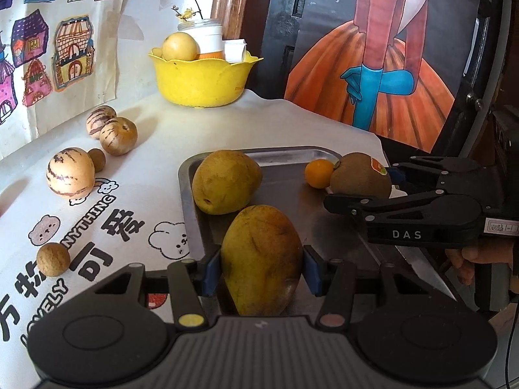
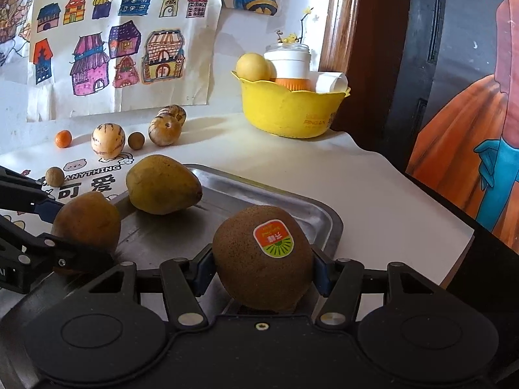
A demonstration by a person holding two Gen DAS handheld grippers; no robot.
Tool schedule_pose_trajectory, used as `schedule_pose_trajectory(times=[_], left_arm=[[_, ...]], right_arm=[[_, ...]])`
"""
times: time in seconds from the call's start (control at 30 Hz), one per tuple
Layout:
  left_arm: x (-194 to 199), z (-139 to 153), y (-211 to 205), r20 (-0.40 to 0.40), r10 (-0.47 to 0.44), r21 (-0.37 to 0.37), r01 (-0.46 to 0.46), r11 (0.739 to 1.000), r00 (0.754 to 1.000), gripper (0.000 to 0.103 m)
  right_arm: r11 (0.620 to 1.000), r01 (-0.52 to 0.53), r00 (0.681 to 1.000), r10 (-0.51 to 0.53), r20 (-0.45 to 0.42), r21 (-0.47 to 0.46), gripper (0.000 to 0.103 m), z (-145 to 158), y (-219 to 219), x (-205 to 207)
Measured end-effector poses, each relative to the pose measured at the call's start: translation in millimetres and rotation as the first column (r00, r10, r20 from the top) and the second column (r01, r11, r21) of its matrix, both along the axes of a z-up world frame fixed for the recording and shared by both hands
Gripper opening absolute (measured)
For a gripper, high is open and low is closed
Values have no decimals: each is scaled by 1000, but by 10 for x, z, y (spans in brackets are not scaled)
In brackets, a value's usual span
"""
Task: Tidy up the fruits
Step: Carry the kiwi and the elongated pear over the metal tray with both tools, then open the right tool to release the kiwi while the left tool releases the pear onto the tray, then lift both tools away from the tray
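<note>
My left gripper (image 1: pixel 261 274) is shut on a yellow-green mango (image 1: pixel 262 259) at the near edge of the steel tray (image 1: pixel 285 175). My right gripper (image 2: pixel 262 270) is shut on a brown kiwi (image 2: pixel 262 259) with an orange-green sticker, over the tray's right side (image 2: pixel 321 217). The right gripper also shows in the left wrist view (image 1: pixel 363 188), holding the kiwi (image 1: pixel 360 175). A second mango (image 1: pixel 225 181) lies in the tray, and a small orange fruit (image 1: pixel 319 173) lies by the kiwi. The left gripper's mango also shows in the right wrist view (image 2: pixel 86 220).
On the printed cloth to the left lie striped round melons (image 1: pixel 69 171) (image 1: pixel 118 136) (image 1: pixel 100 121) and small brown balls (image 1: pixel 53 259) (image 1: pixel 96 159), plus a small orange (image 2: pixel 62 138). A yellow bowl (image 1: pixel 201 81) with a fruit and jar stands behind. The table edge drops on the right.
</note>
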State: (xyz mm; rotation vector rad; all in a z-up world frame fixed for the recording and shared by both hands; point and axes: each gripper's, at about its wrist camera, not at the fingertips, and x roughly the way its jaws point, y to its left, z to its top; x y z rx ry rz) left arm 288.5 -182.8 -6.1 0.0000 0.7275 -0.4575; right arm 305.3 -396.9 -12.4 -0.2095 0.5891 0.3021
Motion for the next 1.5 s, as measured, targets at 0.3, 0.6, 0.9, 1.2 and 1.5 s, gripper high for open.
schedule_pose_trajectory(times=[0.3, 0.6, 0.9, 1.2, 1.5], left_arm=[[-3, -23, -8, -3, -14, 5, 14, 1000, 1000, 56], [5, -22, -10, -6, -12, 11, 12, 1000, 1000, 57], [-49, 17, 13, -9, -14, -11, 13, 1000, 1000, 66], [-205, 100, 147, 25, 28, -1, -28, 1000, 999, 75], [-404, 240, 355, 55, 97, -21, -96, 995, 994, 96]], right_arm=[[999, -25, 1000, 25, 0, -25, 61, -46, 32, -6], [999, -39, 999, 38, -9, -27, 61, -74, 40, 7], [998, -46, 999, 46, 4, -34, 69, -53, 45, -71], [998, -26, 999, 28, 28, -63, 80, -5, 5, -249], [1000, 23, 998, -23, 56, -5, 93, 135, -36, -541]])
